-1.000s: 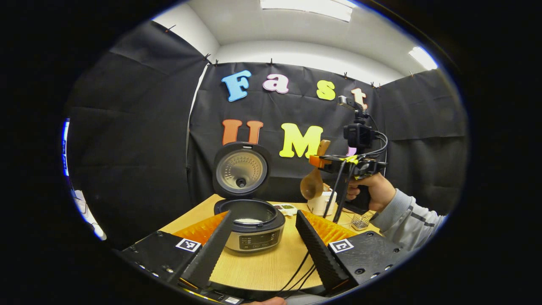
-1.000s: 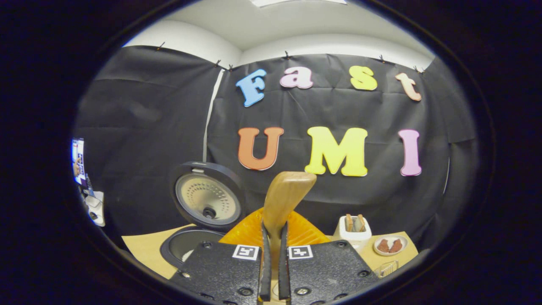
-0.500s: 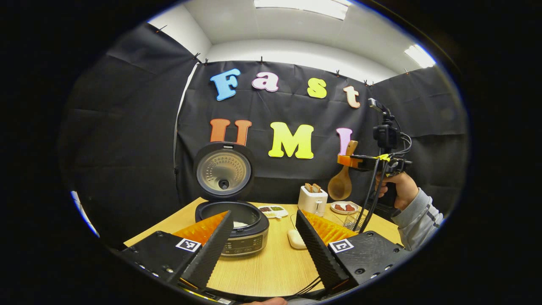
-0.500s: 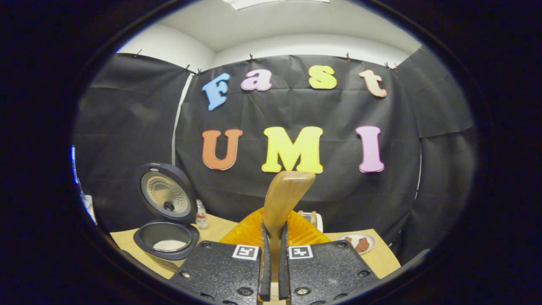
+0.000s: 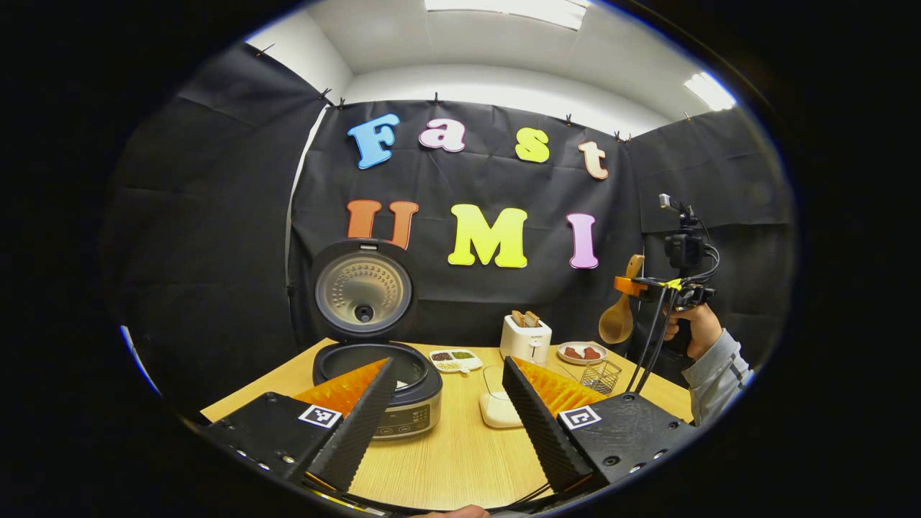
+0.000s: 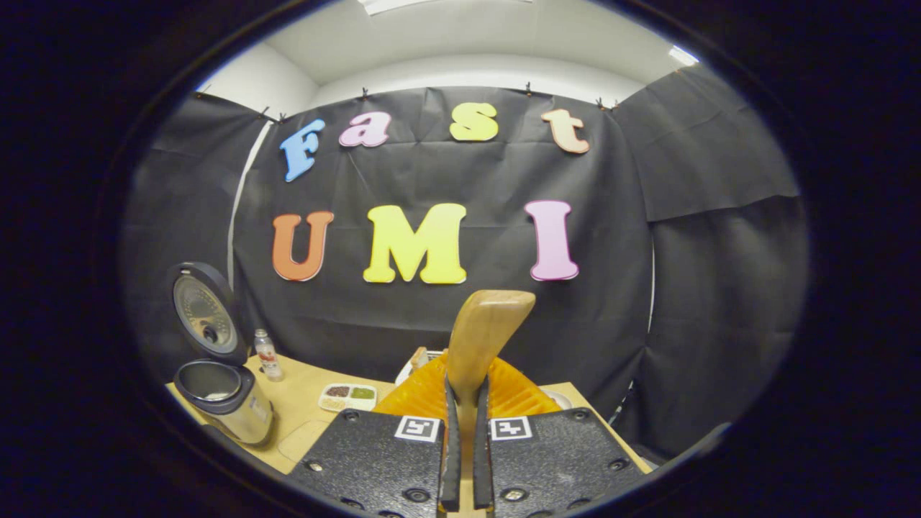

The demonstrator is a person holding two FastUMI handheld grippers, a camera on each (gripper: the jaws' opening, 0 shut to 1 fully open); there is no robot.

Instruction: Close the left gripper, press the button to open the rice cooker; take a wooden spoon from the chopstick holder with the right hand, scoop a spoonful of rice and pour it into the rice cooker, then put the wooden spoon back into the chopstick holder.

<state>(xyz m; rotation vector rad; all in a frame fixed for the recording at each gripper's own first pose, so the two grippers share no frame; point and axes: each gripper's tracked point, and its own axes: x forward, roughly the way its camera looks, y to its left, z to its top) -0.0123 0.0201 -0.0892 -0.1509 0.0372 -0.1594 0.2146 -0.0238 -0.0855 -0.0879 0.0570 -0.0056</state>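
One wooden spoon point(image 6: 481, 338) in right tool point(image 6: 465, 460)

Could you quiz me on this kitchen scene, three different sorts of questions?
1. True or false: the rice cooker has its lid shut.
2. What does the right hand-held gripper hold? A) bottle B) wooden spoon C) plate
3. Fill in: the left hand-held gripper is ____, gripping nothing.

Key: 1 false, the lid stands up; 2 B, clamped by the handle; 3 open.
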